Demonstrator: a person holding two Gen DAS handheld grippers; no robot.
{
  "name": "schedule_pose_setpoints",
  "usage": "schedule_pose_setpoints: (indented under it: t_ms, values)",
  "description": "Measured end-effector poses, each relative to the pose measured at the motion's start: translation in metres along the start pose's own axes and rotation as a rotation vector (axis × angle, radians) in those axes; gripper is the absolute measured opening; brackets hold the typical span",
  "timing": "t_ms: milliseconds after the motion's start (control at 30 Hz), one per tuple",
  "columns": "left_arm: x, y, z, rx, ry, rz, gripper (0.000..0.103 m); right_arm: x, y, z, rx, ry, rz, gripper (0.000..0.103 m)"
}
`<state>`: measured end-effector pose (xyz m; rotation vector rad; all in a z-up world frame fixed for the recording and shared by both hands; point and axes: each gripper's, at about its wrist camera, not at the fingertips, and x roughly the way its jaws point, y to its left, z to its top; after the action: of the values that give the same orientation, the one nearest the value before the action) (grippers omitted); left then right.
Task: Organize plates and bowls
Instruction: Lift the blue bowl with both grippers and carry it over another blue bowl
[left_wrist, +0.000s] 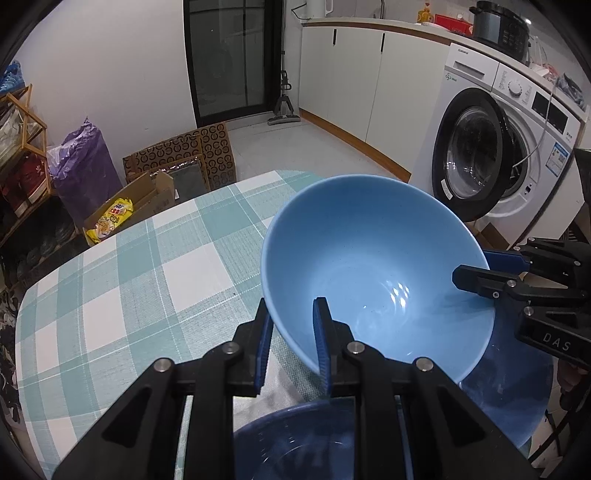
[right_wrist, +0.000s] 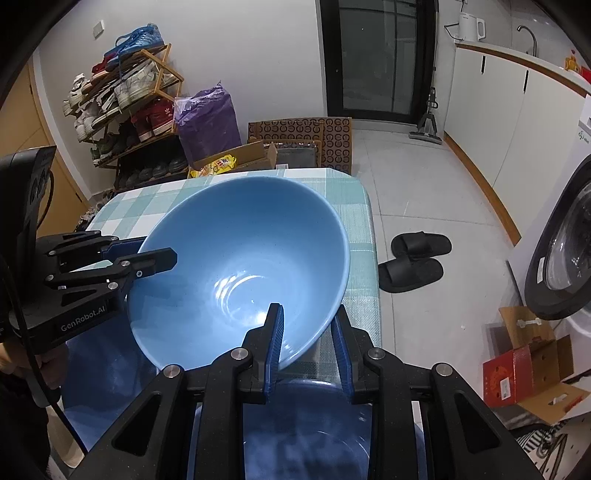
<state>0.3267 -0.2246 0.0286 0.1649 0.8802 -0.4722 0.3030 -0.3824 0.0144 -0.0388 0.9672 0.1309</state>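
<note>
Together, the left gripper (left_wrist: 293, 338) and right gripper (right_wrist: 308, 345) are clamping opposite rims of the light blue bowl (left_wrist: 373, 266); it is tilting above the checked table (left_wrist: 147, 266).

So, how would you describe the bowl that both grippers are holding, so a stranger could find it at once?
Start from the table with the teal and white checked cloth, near the white washing machine. Above the cloth's near end, the light blue bowl is held tilted, its rim clamped by the left gripper and the right gripper on opposite sides. Unlike the darker blue dishes beneath it, it is pale and lifted.
</note>
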Motion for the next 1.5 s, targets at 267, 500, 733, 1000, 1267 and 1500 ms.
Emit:
schedule_pose_setpoints:
  t_ms: [267,500,733,1000,1267,1500]
  values:
    - [-0.020,-0.001,0.001,0.001,-0.028,-0.001,0.020,-0.023,0.005,0.002,-0.009,-0.026,-0.005,0.027]
    - [-0.040,-0.002,0.001,0.002,-0.055,-0.002,0.020,-0.048,0.011,0.001,-0.021,-0.053,-0.012,0.027]
    - [-0.059,-0.003,-0.002,-0.001,-0.077,-0.001,0.020,-0.072,0.020,0.000,-0.035,-0.074,-0.015,0.027]
    - [-0.078,-0.001,-0.007,-0.005,-0.099,0.002,0.020,-0.091,0.032,-0.002,-0.048,-0.094,-0.013,0.027]
    - [-0.096,0.000,-0.014,-0.012,-0.117,0.012,0.020,-0.110,0.042,-0.006,-0.062,-0.112,-0.007,0.027]
    - [-0.109,0.002,-0.023,-0.020,-0.127,0.017,0.020,-0.123,0.057,-0.009,-0.077,-0.125,0.000,0.027]
